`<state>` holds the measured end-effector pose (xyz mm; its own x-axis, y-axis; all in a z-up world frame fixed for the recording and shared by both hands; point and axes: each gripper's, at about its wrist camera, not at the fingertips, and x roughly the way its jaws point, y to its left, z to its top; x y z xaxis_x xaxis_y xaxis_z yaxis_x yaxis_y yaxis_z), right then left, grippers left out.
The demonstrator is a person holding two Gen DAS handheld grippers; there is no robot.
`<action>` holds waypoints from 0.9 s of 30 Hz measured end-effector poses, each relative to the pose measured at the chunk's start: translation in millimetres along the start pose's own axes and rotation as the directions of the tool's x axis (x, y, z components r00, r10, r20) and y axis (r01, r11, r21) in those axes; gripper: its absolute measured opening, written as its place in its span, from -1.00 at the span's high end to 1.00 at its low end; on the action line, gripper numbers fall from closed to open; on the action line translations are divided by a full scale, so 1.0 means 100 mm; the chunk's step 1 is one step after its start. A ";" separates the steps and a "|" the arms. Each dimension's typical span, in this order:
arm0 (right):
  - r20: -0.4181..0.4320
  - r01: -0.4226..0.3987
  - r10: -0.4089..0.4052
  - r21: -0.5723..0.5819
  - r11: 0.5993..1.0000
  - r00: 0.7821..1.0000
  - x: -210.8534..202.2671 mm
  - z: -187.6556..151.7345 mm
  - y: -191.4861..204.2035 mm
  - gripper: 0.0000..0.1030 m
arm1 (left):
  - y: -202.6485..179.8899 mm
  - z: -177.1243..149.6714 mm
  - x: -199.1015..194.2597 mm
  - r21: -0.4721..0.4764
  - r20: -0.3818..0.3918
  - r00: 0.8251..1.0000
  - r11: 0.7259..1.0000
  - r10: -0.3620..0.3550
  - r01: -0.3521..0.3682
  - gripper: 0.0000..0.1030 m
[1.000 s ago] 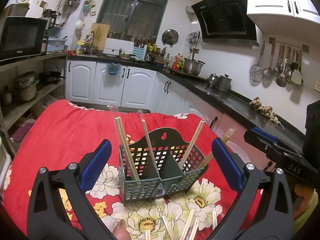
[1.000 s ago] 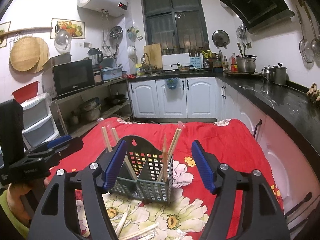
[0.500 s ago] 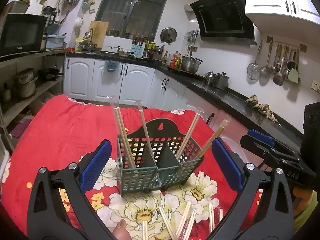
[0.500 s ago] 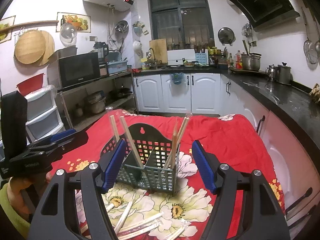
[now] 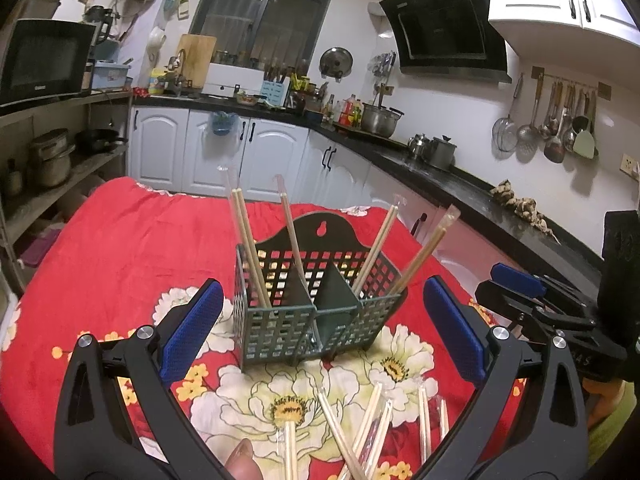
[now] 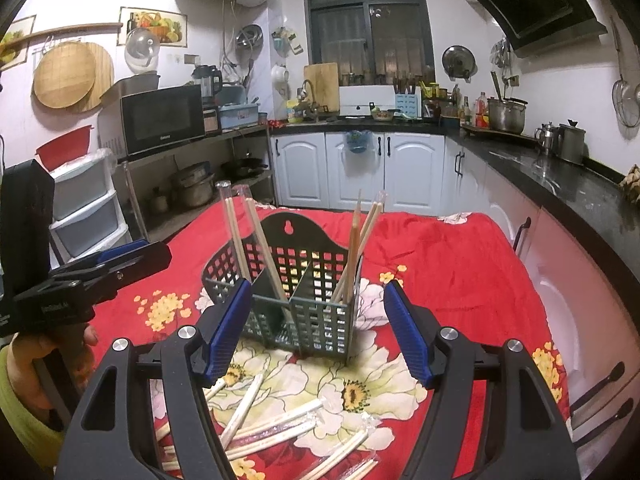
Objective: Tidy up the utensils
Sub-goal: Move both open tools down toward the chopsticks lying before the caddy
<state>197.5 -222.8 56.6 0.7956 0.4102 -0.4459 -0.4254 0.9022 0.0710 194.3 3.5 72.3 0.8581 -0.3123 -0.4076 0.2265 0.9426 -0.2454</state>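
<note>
**Both grippers wide, caddy half filled**

A dark green plastic caddy (image 5: 316,312) stood on the surface, on a red cloth (image 5: 120,256) printed with big white and yellow flowers. Its walls were a square lattice, its back rose to a rounded tab with a keyhole slot, and solid dividers split it into compartments. Pale wooden chopsticks in clear sleeves (image 5: 250,248) leaned out of it. From the left wrist view I counted four bundles: a pair and a single leaning left in the left compartment, two more leaning right on the right side. Whether each of those was a pair or one stick I could not tell.

More sleeved chopsticks, loose (image 6: 272,424), lay scattered on the cloth in front of the caddy, some crossing one another. I made out roughly six or seven bundles in the right wrist view; the lower ones were cut off by the frame, so the count is not firm.

The left hand-held gripper (image 5: 320,332) sat just in front of the caddy, blue pads far apart, nothing between them. The right hand-held gripper (image 6: 316,328) was likewise spread, its pads flanking the caddy's near corner without touching it. Each gripper showed at the edge of the other's view.
</note>
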 end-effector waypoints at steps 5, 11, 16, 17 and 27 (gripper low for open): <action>-0.021 -0.003 0.003 -0.005 1.000 1.000 0.01 -0.08 0.01 -0.28 | 0.01 -0.09 0.01 -0.001 -0.023 1.000 1.000 0.002 -0.002 -0.79; -0.052 0.004 -0.005 -0.004 1.000 0.999 0.03 -0.20 -0.01 -0.28 | 0.03 -0.20 0.07 -0.001 -0.060 0.998 1.000 0.005 -0.005 -0.79; -0.077 0.008 -0.009 -0.004 1.000 0.997 0.03 -0.31 -0.02 -0.28 | 0.02 -0.28 0.10 0.001 -0.084 0.996 1.000 0.003 -0.003 -0.79; -0.081 0.009 -0.009 -0.003 1.000 0.997 0.03 -0.33 -0.03 -0.28 | 0.02 -0.29 0.11 0.002 -0.087 0.996 1.000 0.003 -0.003 -0.79; -0.121 0.022 -0.021 0.001 1.000 0.992 0.06 -0.54 -0.07 -0.28 | -0.03 -0.46 0.25 0.022 -0.147 0.989 1.000 0.002 0.001 -0.79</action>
<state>181.9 -233.3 4.9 0.7465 0.3718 -0.5519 -0.4078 0.9109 0.0621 194.3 -12.8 22.4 0.7813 -0.3241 -0.5335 0.2374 0.9447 -0.2262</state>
